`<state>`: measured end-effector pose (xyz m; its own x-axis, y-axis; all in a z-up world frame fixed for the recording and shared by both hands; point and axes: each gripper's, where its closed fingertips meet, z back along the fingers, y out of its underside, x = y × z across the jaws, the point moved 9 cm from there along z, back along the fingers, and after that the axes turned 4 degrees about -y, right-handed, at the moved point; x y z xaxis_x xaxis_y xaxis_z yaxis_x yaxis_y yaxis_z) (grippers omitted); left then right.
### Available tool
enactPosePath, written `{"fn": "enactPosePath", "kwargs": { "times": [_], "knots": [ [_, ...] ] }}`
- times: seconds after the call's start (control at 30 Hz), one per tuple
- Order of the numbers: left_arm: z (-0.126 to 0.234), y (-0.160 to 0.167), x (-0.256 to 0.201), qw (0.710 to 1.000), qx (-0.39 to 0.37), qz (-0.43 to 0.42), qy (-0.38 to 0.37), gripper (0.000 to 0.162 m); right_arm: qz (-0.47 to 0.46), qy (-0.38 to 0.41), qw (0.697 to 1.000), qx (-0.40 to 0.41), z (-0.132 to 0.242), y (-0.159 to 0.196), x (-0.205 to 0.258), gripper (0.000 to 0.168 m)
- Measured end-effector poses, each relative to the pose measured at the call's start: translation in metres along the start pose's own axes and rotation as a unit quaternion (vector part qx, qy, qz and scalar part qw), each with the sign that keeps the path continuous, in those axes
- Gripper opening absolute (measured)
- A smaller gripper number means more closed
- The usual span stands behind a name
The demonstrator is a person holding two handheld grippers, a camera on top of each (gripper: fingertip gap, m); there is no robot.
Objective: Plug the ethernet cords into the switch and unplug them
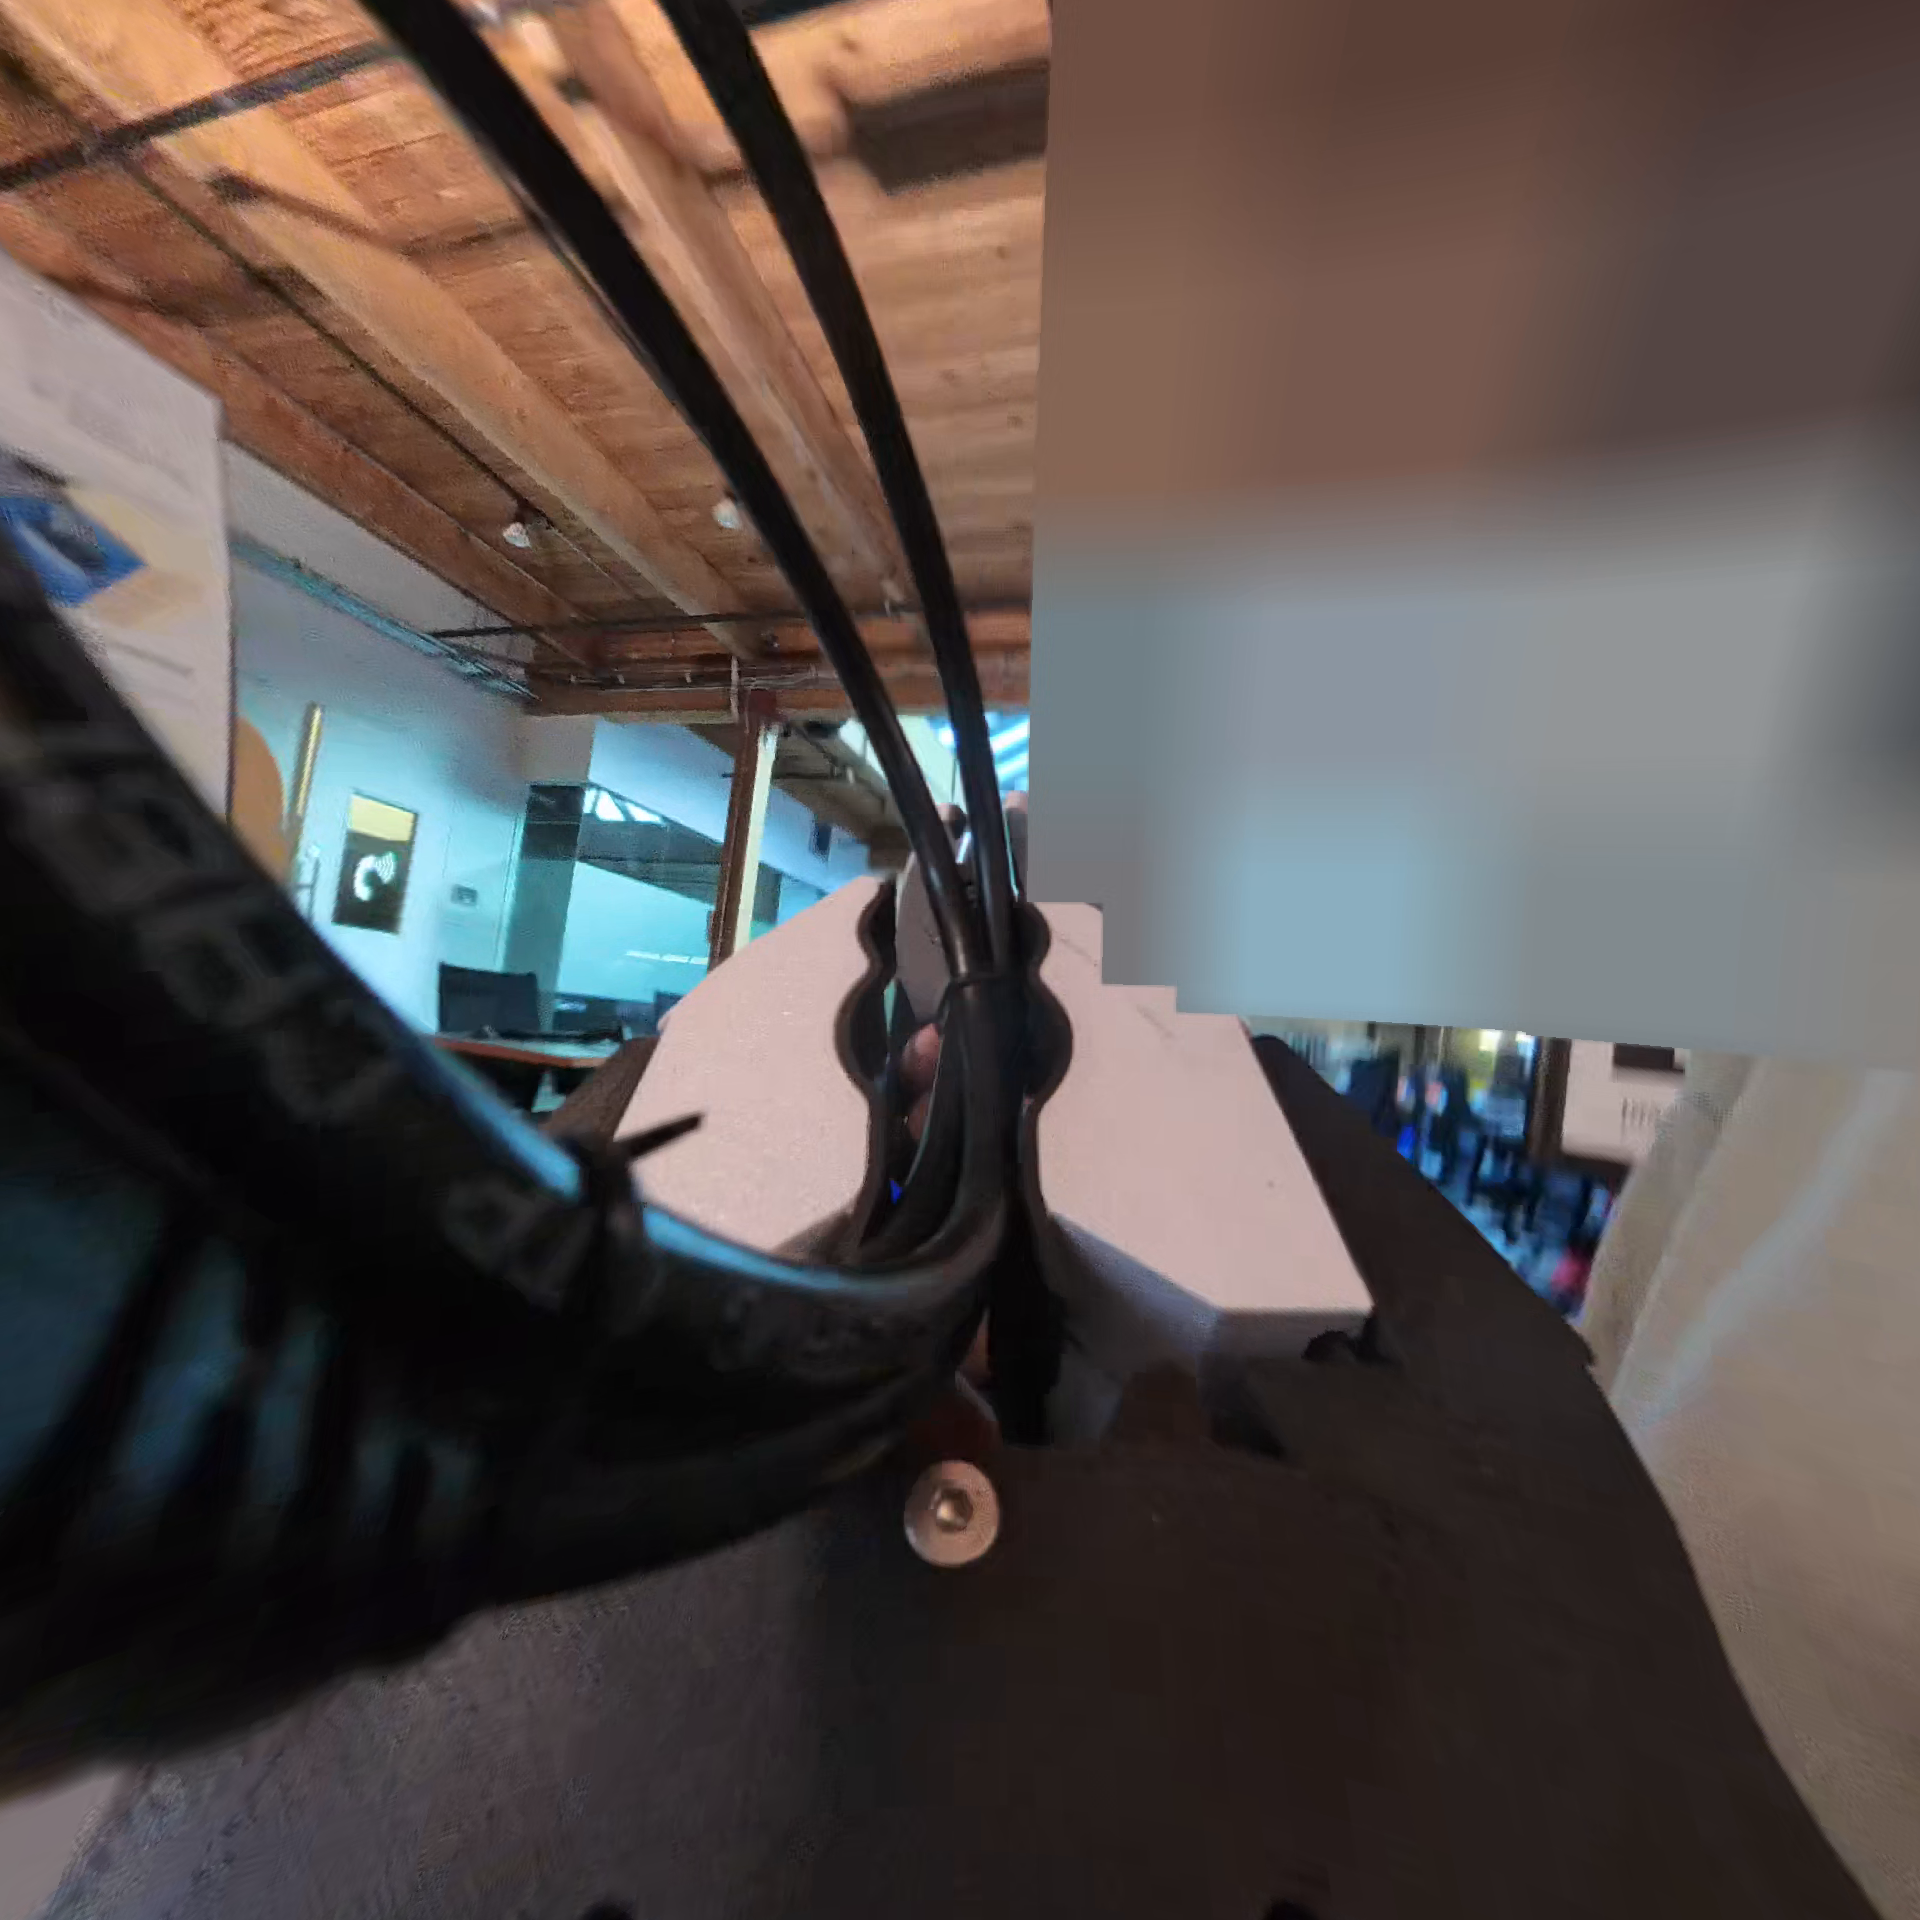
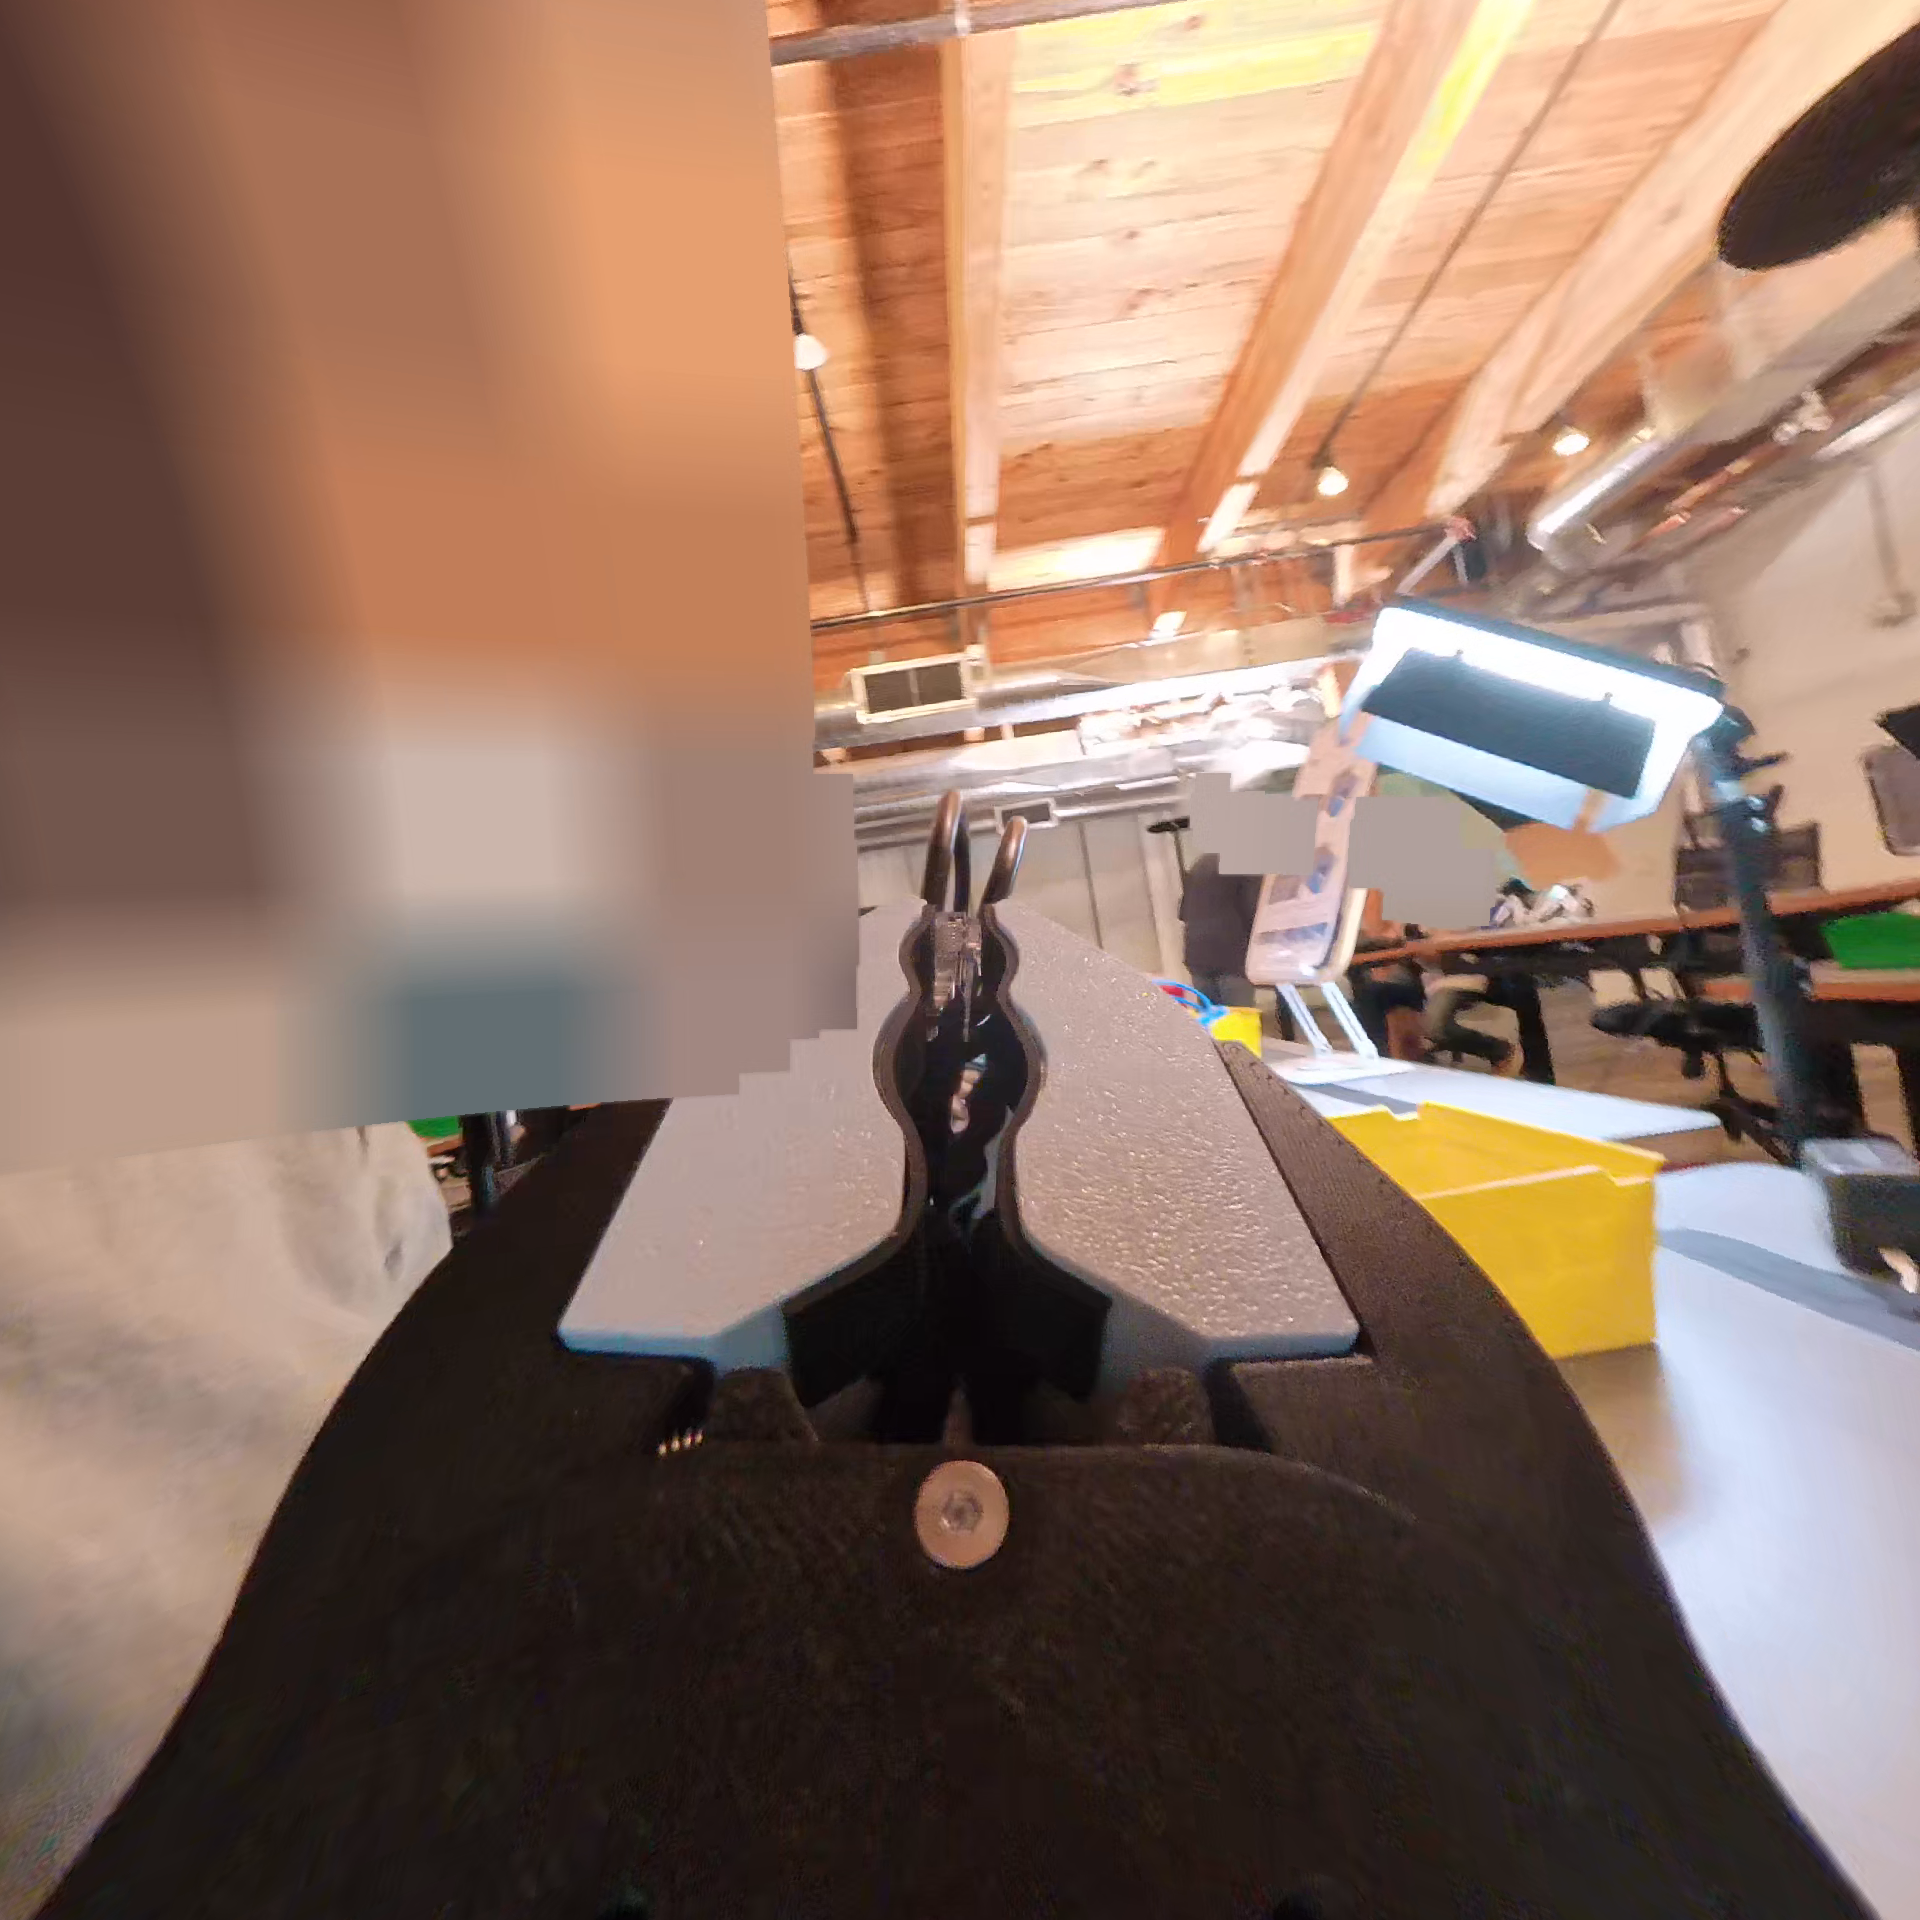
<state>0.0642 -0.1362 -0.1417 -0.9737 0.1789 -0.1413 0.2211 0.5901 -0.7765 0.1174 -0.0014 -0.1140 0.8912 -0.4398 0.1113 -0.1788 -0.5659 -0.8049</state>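
Both grippers point up toward a wooden ceiling, and the switch is not in view. In the left wrist view my left gripper (image 1: 951, 920) is shut on a bundle of black ethernet cords (image 1: 982, 1049) held by a thin tie. Two cords rise from it toward the ceiling. A thicker black cable (image 1: 343, 1195) sweeps close past the camera at the left. In the right wrist view my right gripper (image 2: 951, 930) is shut on clear ethernet plugs (image 2: 948, 971). Their black cords (image 2: 956, 842) loop just beyond the fingertips.
A yellow bin (image 2: 1507, 1226) stands on the grey table (image 2: 1766, 1507) to the right of my right gripper. A lit light panel on a stand (image 2: 1527, 707) is behind it. A person's pale clothing (image 2: 156, 1351) is close at the left, and it also shows in the left wrist view (image 1: 1766, 1403). Less than 4 cm separates the two grippers' tips.
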Motion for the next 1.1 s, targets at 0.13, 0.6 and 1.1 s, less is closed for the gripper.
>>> {"fn": "enactPosePath", "kwargs": {
  "times": [0.13,0.6,1.1],
  "knots": [
    [0.002,-0.008,-0.011,0.992,0.067,-0.091,0.047,0.020,0.021,-0.084,0.996,-0.018,0.005,0.004,0.004,0.008],
    [0.007,-0.014,-0.017,0.948,0.133,-0.265,0.117,0.020,0.115,-0.186,0.975,0.025,0.017,0.007,0.004,0.008],
    [0.013,-0.019,-0.006,0.775,0.236,-0.577,0.106,0.015,-0.108,-0.060,0.956,0.267,0.013,-0.003,-0.016,0.015]
  ]
}}
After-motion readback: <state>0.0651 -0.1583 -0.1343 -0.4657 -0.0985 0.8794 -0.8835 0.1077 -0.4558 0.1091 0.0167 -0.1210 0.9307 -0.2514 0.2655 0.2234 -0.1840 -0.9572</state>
